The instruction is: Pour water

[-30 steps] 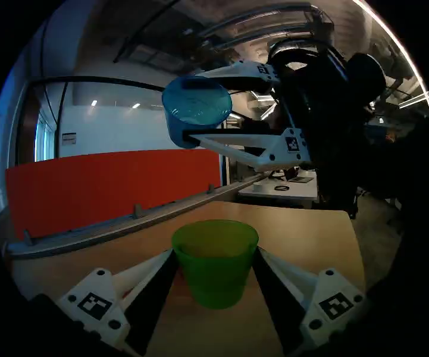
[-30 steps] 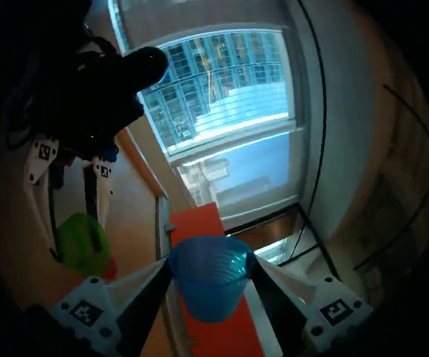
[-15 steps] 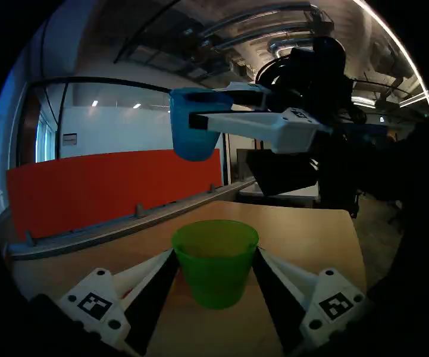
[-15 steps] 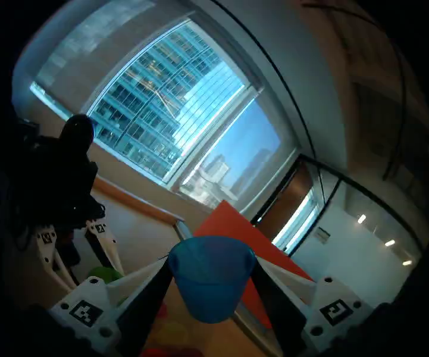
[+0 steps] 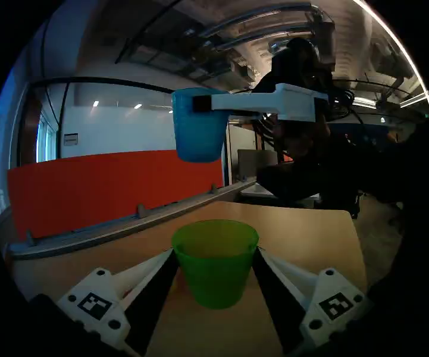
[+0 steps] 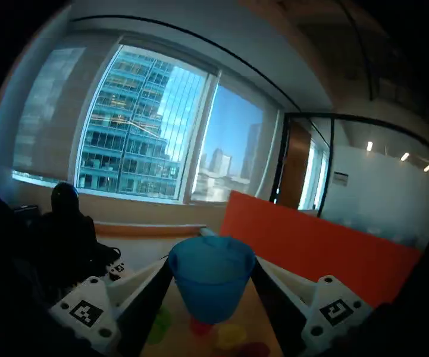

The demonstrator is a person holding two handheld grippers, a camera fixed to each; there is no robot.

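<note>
A green cup (image 5: 215,268) sits upright between my left gripper's (image 5: 215,253) white fingers, which press on both its sides, low over the wooden table (image 5: 309,232). Above and beyond it hangs a blue cup (image 5: 197,128), upright, held by the right gripper, one white finger (image 5: 262,104) crossing its rim. In the right gripper view the blue cup (image 6: 212,285) fills the gap of my right gripper (image 6: 212,262), shut on it. I cannot see water in either cup.
An orange partition (image 5: 95,184) with a metal rail runs along the table's far edge. A dark person (image 5: 309,137) stands behind the right gripper. Blurred green (image 6: 160,321), red and yellow things (image 6: 232,336) lie below the blue cup. Large windows (image 6: 149,137) lie beyond.
The blue cup has swung from tipped, mouth toward the left camera, back to upright. The right gripper view has rolled level. The left gripper and green cup have stayed put.
</note>
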